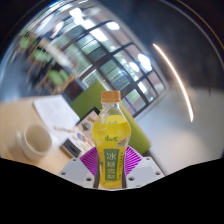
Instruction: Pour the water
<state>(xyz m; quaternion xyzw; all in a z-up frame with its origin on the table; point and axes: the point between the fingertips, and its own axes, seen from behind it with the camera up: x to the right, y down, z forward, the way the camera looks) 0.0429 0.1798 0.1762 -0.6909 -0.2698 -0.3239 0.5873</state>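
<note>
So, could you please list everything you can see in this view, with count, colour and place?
Bottle: one, yellow drink with an orange cap and a green-yellow label, upright between the fingers.
Cup: one, white, on the table left of the bottle.
Table: one, pale, under the cup.
Dark flat item: one, between cup and bottle; cannot tell what it is.
Green surface: one, right of and behind the bottle.
Windows: several, bright, far behind.
Tool: one, purple pads, fingers pressing the bottle's lower part on both sides.
</note>
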